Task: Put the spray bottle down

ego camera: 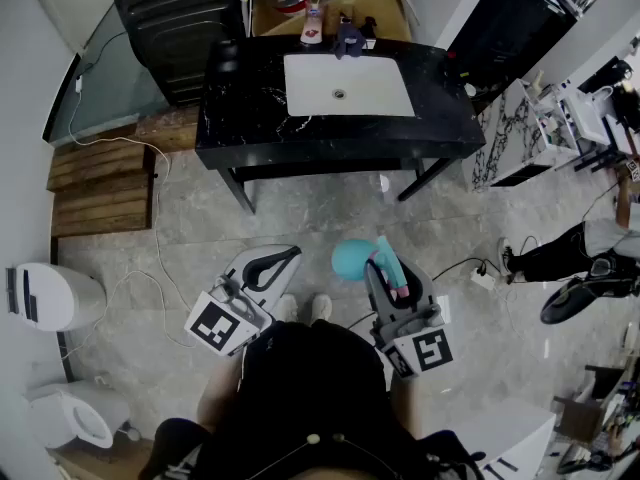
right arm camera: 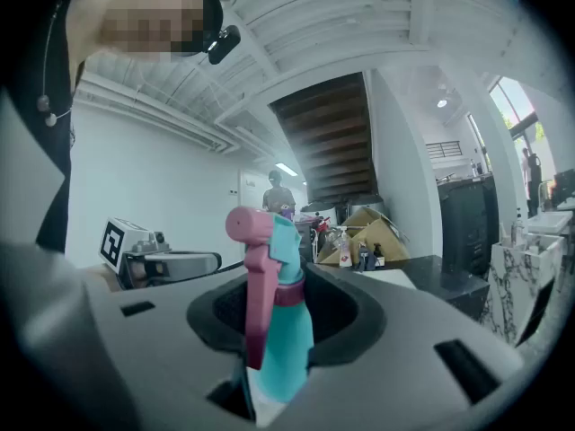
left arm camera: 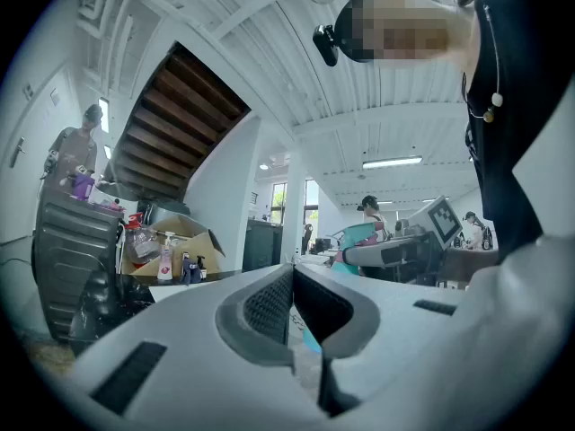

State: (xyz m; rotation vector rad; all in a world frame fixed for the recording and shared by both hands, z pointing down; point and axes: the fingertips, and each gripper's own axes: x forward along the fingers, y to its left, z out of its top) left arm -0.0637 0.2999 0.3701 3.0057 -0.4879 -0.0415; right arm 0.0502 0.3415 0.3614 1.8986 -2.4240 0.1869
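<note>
Right gripper (right arm camera: 286,305) jaws grip the teal spray bottle (right arm camera: 280,326), left gripper (left arm camera: 292,284) jaws sit clenched and empty, and with the black bench (ego camera: 240,128) well ahead of the jaws, releasing here would likely drop it onto the floor (ego camera: 300,218).

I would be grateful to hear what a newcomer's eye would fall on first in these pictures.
First comes the teal spray bottle with its pink trigger, gripped in the right claw near the middle of the head view. Beyond it, a black washstand with a white basin stands on the grey floor. The left claw is shut and empty, beside the right one.
</note>
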